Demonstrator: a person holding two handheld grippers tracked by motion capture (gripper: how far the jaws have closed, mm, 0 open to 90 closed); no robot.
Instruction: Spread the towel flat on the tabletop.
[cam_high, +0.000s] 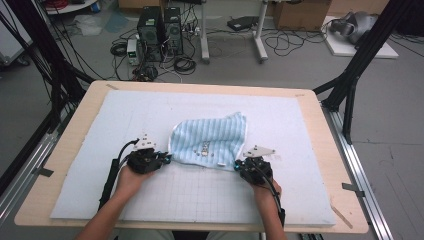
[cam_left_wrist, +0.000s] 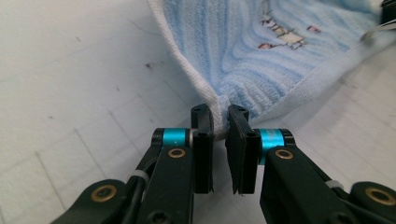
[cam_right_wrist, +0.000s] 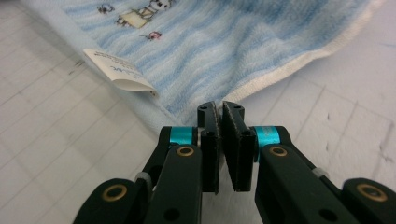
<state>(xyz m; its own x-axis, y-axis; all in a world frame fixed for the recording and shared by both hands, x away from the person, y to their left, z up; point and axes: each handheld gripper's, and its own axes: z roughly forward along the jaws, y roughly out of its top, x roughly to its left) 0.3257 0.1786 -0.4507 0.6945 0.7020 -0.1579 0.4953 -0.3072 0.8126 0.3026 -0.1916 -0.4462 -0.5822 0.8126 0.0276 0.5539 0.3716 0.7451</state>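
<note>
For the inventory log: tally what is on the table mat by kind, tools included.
Towels: 1, the blue striped towel, with a white care label sewn to its edge.
Tools: 2, the left tool and the right tool, each pinching a near corner of the towel.
Mats: 1, the white grid mat.
Total: 4.

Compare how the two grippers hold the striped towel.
The left gripper pinches the towel's near-left corner, where its white border meets; the right gripper pinches the near-right corner, close to the white care label. The left fingers stand slightly apart, the right nearly touch. Both are shut on a near corner, low over the white mat.
</note>
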